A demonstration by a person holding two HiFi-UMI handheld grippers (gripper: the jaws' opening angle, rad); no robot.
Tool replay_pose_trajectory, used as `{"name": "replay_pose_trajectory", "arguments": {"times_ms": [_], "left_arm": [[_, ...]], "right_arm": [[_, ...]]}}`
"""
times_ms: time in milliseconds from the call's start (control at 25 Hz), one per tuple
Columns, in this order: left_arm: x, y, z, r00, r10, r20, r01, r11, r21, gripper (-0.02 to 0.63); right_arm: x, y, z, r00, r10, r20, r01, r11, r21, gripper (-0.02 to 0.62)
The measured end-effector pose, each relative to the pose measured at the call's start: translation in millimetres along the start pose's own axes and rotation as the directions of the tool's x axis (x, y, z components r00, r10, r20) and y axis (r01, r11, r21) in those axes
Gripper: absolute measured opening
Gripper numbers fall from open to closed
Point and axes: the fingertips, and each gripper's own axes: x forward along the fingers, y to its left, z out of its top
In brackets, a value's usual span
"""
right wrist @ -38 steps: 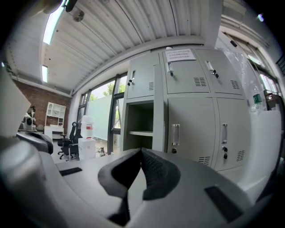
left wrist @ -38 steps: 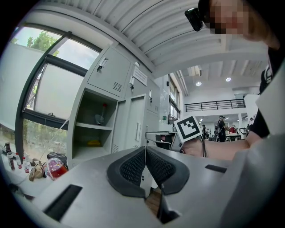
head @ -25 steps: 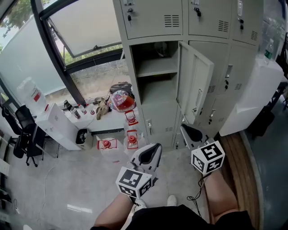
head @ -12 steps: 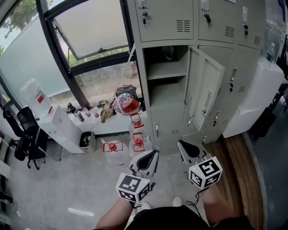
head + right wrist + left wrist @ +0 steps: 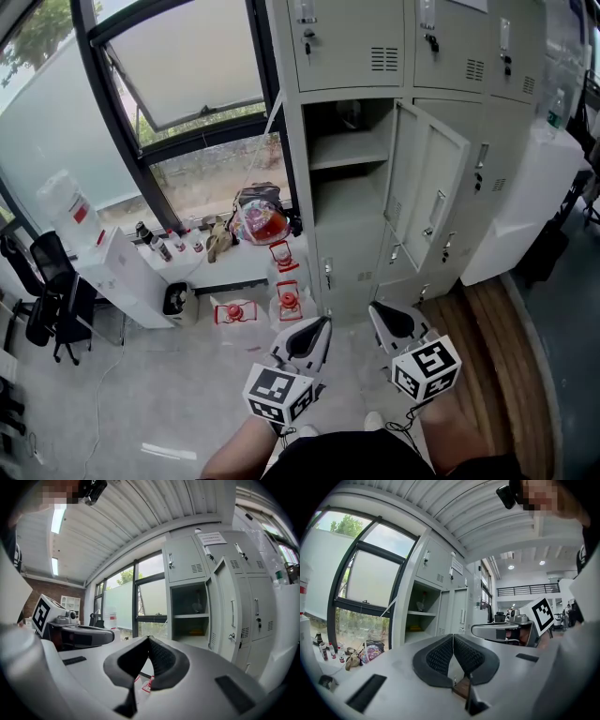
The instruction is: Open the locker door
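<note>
- Status: locker door (image 5: 428, 192) stood swung out to the right, leaving the compartment (image 5: 349, 173) exposed. Task looked done.
- On the left hand-held gripper (image 5: 451, 638), jaws were together with nothing between.
- Same on the right hand-held gripper (image 5: 147, 640): together, empty.
- Both hung low by the person's legs (image 5: 246, 442), well apart from the door, likely parked clear of its swing.

Grey floor (image 5: 122, 394) carries a white cabinet (image 5: 127, 272), black bin (image 5: 175, 298), office chair (image 5: 52, 291) and red-capped jugs (image 5: 289, 302), just beside the low window ledge (image 5: 246, 269). Ledge holds small bottles (image 5: 155, 239) and a colourful bag (image 5: 258, 222). Locker shelf (image 5: 349, 150) has a dim object (image 5: 349, 114) on it.
</note>
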Motion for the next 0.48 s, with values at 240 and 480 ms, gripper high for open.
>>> {"name": "replay_pose_trajectory", "arguments": {"times_ms": [240,480], "left_arm": [[-6,2,-1,1.0,-0.025,-0.005,0.025,1.0,0.006,0.017],[-9,3,-4,0.999,-0.043,-0.018,0.043,0.999,0.008,0.017]], "right_arm": [[0,9,-4,1.0,-0.018,-0.001,0.018,1.0,0.011,0.054],[1,15,-9,0.999,-0.032,-0.004,0.032,0.999,0.03,0.054]]}}
